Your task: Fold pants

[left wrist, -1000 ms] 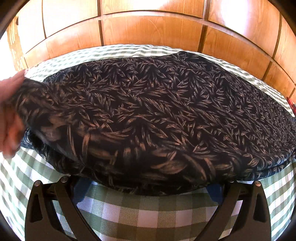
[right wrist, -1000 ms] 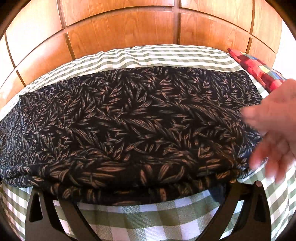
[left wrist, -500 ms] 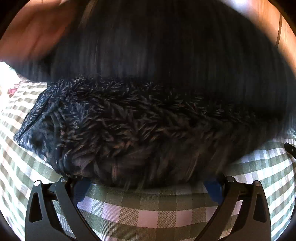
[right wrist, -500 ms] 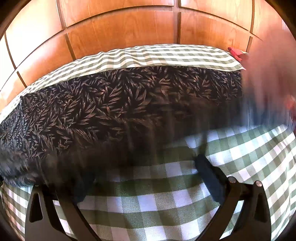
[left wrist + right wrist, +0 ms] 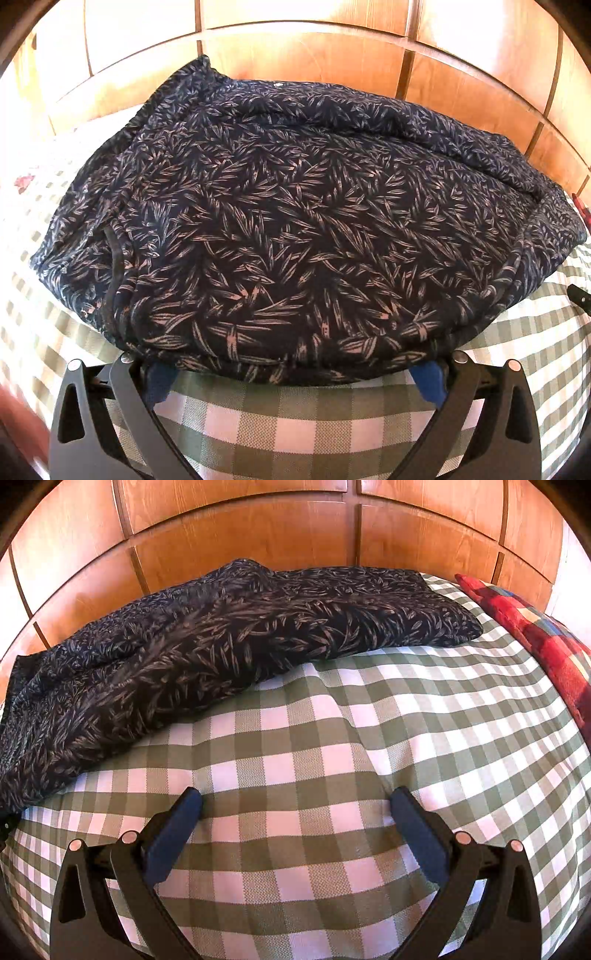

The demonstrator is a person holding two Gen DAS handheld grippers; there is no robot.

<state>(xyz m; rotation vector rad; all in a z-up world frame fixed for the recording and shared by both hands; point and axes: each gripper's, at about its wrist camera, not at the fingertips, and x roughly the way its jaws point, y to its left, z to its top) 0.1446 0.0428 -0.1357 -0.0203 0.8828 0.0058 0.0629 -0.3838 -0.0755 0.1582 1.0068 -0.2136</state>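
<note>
The pants are dark navy with a tan leaf print. They lie as a thick doubled heap on the green checked bed cover. My left gripper is open, its fingers spread wide, and the heap's near edge drapes over its fingertips. Only the blue pads show. In the right wrist view the pants lie far left and back, one end running to the right. My right gripper is open over bare checked cover, well apart from the cloth.
Wooden panels rise right behind the bed. A red plaid pillow lies at the far right. In the left wrist view a small dark object pokes in at the right edge, and a blurred hand shows bottom left.
A person's hands lifted the right end of the flat pants and folded it over to the left. The cloth now lies heaped before my left gripper, with bare cover before my right one.
</note>
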